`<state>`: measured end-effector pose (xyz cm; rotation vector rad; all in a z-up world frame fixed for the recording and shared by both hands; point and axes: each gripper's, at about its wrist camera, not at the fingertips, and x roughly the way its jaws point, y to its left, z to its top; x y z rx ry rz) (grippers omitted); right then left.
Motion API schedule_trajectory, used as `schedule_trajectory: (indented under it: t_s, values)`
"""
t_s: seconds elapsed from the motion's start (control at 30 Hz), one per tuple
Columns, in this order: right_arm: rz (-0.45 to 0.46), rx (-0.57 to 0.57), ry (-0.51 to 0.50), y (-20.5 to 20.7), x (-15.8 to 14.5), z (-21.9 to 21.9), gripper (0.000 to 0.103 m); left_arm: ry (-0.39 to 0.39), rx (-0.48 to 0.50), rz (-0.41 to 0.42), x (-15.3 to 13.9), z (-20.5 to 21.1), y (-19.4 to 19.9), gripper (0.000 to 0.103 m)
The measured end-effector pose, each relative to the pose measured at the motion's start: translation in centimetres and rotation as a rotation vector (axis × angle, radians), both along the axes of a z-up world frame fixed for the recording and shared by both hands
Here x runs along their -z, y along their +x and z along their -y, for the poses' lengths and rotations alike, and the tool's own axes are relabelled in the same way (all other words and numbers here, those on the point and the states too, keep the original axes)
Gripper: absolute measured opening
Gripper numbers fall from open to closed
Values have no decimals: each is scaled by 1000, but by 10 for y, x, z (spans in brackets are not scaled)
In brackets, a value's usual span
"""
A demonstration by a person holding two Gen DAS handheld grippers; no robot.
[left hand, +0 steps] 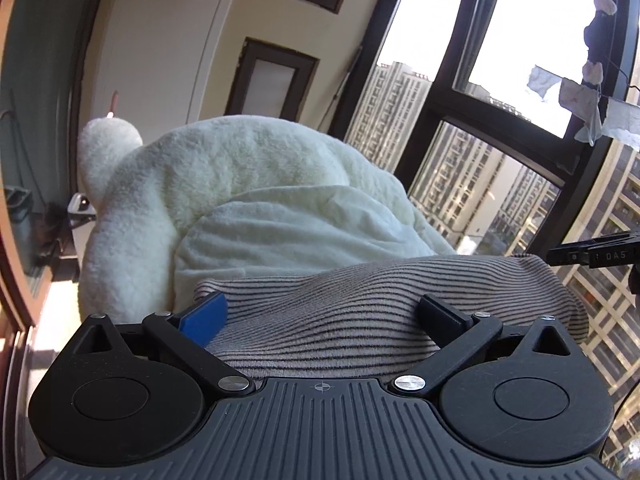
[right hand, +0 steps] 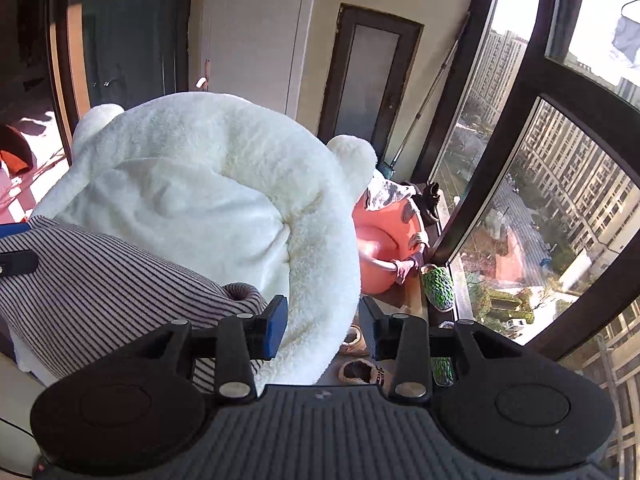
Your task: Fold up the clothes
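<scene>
A grey garment with thin dark stripes (left hand: 360,312) lies bunched over a white fleece garment (left hand: 224,184) with round ears. My left gripper (left hand: 324,312) is open, its fingers spread wide on either side of the striped cloth, which fills the gap. In the right wrist view the striped garment (right hand: 100,280) lies at the left and the white fleece (right hand: 208,200) fills the middle. My right gripper (right hand: 324,328) is open, with the edge of the white fleece hanging between its fingers. The other gripper's finger (right hand: 16,262) shows at the left edge.
A large dark-framed window (left hand: 460,92) with tower blocks outside is at the right. Laundry (left hand: 580,100) hangs on a line at the upper right. An orange inflated toy (right hand: 380,240), a green object (right hand: 438,286) and slippers (right hand: 360,372) lie by the window sill.
</scene>
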<state>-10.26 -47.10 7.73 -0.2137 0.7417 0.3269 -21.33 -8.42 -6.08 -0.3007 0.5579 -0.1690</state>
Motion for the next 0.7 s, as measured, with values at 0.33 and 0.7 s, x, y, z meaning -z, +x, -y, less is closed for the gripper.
schedule_trajectory:
  t_s: [0.33,0.7]
  values:
    - [-239,-80,502,-41,47,40,67,-57,3,2,-12,-5,-22,103]
    - [-44,-194,514,12,2,-25,20,-114,-85,-28,-19,-16,-14,103]
